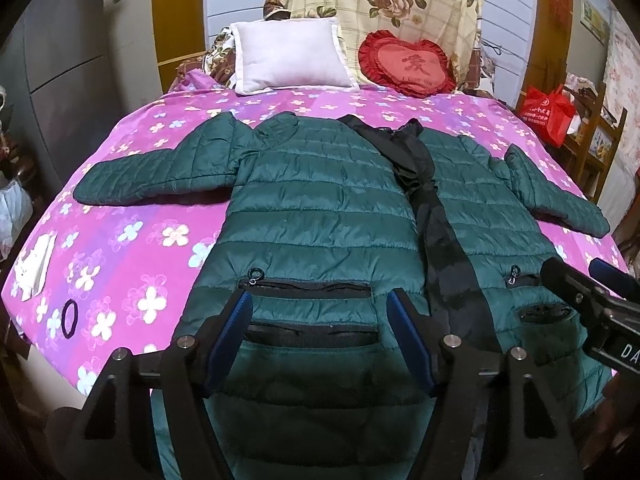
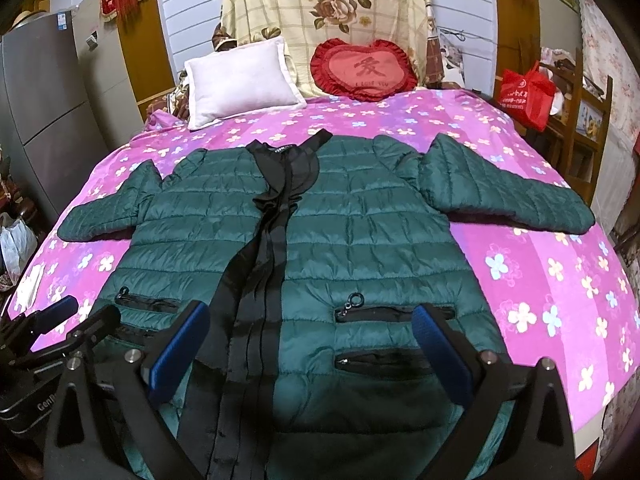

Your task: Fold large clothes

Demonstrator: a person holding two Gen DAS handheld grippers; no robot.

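Dark green quilted puffer jacket (image 1: 320,216) spread flat, front up, across the pink flowered bedspread (image 1: 132,264), hem at the near edge: no fold made yet.

Both sleeves out sideways toward the left and right edges, black front placket (image 2: 256,272) running up the middle, collar toward the white pillow (image 2: 240,80) and red heart-shaped cushion (image 2: 364,70) at the far edge. Left gripper (image 1: 320,340) partly open over the left pockets near the hem, nothing between its blue pads; right gripper (image 2: 312,352) wide open over the right pockets, gripping nothing. Every fold left to do.
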